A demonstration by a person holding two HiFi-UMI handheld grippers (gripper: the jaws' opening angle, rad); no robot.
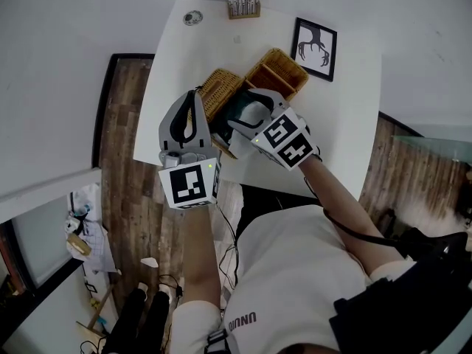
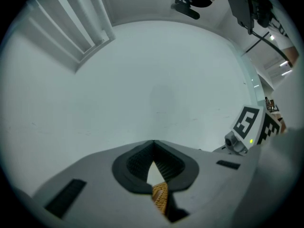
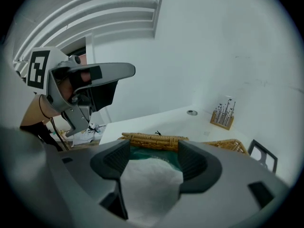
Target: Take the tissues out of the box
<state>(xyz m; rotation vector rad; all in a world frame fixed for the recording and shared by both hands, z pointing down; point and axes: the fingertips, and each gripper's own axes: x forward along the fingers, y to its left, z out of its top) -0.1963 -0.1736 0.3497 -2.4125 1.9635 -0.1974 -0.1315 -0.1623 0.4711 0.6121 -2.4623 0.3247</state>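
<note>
Tissue (image 3: 149, 186) lies between my right tool (image 3: 154, 163), jaws wide and not pinching it, just above the green box (image 3: 152, 153) in the basket (image 3: 152, 140) on the counter (image 3: 156, 120). My left tool (image 2: 153, 148) is closed, tips touching.

Rough wicker, soft paper
Coarse woven basket (image 3: 152, 140), a matt crumpled tissue (image 3: 149, 184) (thin paper), smooth white table (image 1: 184, 65).

The tissue (image 3: 149, 184) is white, its box (image 3: 153, 155) green, the woven basket (image 3: 152, 139) tan.
</note>
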